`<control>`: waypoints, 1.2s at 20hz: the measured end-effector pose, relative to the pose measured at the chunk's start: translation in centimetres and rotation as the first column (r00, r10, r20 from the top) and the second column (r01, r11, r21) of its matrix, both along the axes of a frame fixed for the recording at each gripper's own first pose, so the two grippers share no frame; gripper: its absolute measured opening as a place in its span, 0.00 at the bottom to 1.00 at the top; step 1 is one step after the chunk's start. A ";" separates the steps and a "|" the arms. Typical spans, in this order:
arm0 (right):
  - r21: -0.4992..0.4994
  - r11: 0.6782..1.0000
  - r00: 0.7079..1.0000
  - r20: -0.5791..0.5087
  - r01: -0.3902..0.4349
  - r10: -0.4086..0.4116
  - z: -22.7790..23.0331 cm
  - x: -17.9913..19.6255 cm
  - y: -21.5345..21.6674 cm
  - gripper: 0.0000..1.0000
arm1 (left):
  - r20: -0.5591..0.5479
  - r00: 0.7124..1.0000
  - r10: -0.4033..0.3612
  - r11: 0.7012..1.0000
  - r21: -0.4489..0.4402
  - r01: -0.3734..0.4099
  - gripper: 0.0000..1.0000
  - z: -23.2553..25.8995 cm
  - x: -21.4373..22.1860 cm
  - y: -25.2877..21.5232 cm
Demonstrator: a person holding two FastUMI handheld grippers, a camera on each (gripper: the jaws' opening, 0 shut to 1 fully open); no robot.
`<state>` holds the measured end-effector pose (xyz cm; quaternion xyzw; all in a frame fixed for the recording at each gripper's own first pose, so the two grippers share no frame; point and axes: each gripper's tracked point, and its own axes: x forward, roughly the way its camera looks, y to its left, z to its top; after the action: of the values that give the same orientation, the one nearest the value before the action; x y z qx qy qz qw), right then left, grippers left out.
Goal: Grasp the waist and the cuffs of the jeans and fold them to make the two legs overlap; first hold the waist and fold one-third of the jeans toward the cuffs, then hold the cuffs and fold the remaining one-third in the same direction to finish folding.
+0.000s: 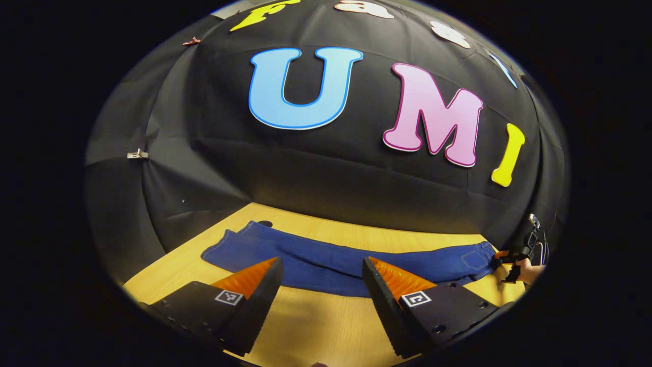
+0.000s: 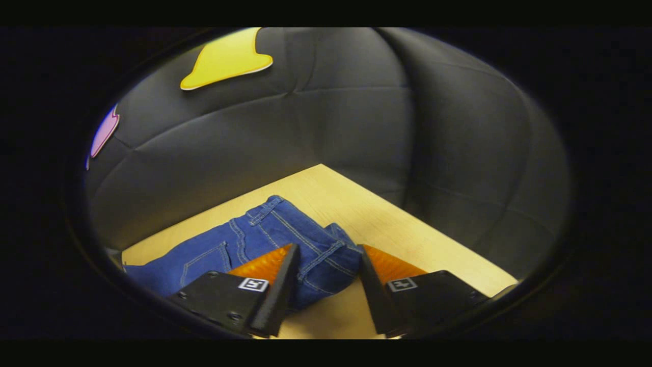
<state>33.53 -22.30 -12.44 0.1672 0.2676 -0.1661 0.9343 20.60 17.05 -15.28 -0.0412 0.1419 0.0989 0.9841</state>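
The jeans point(image 1: 326, 265) lie long and flat across the table point(image 1: 316, 326), legs apparently already overlapped, waist point(image 2: 300, 239) at lower centre of the right gripper view. Both the left gripper point(image 1: 321, 278) and right gripper point(image 2: 326, 265) have jaws spread, pinching nothing. Likely next: closing on the waist for the first third-fold toward the cuffs.

left gripper point(image 1: 321, 270) gapes above jeans point(image 1: 326, 260) lying flat on table point(image 1: 316, 326).

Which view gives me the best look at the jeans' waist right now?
The right gripper view: the waist lies close, belt loops and pocket stitching clear, between the open right gripper. The left gripper view shows it small at far right.
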 end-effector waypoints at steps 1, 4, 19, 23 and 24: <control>0.004 1.000 1.000 0.003 -0.004 0.004 0.0 0.1 0.4 0.65 | -0.003 1.000 -0.005 1.000 0.001 0.005 0.97 -0.3 0.1 -0.3; -0.064 0.997 0.999 0.015 -0.034 0.035 0.4 0.5 1.0 0.37 | -0.021 0.999 -0.026 1.000 -0.004 0.026 0.97 -2.0 0.5 -1.1; -0.263 0.947 0.945 0.215 -0.186 0.245 14.4 -0.6 6.7 0.06 | -0.051 0.989 0.139 0.970 -0.195 -0.146 0.97 -6.0 -1.9 1.3; -0.339 0.898 0.888 0.265 -0.279 0.376 17.2 -4.3 8.7 0.11 | -0.036 0.987 0.157 0.977 -0.141 -0.161 0.97 -5.0 -3.3 3.5; -0.364 0.883 0.876 0.262 -0.298 0.404 17.0 -4.5 9.1 0.11 | -0.031 0.985 0.170 0.978 -0.118 -0.172 0.97 -4.7 -3.6 4.4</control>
<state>29.01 -13.16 4.57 -0.0092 0.1036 -0.0013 0.9946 16.98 21.41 -19.95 -0.1113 0.1538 0.1749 0.9661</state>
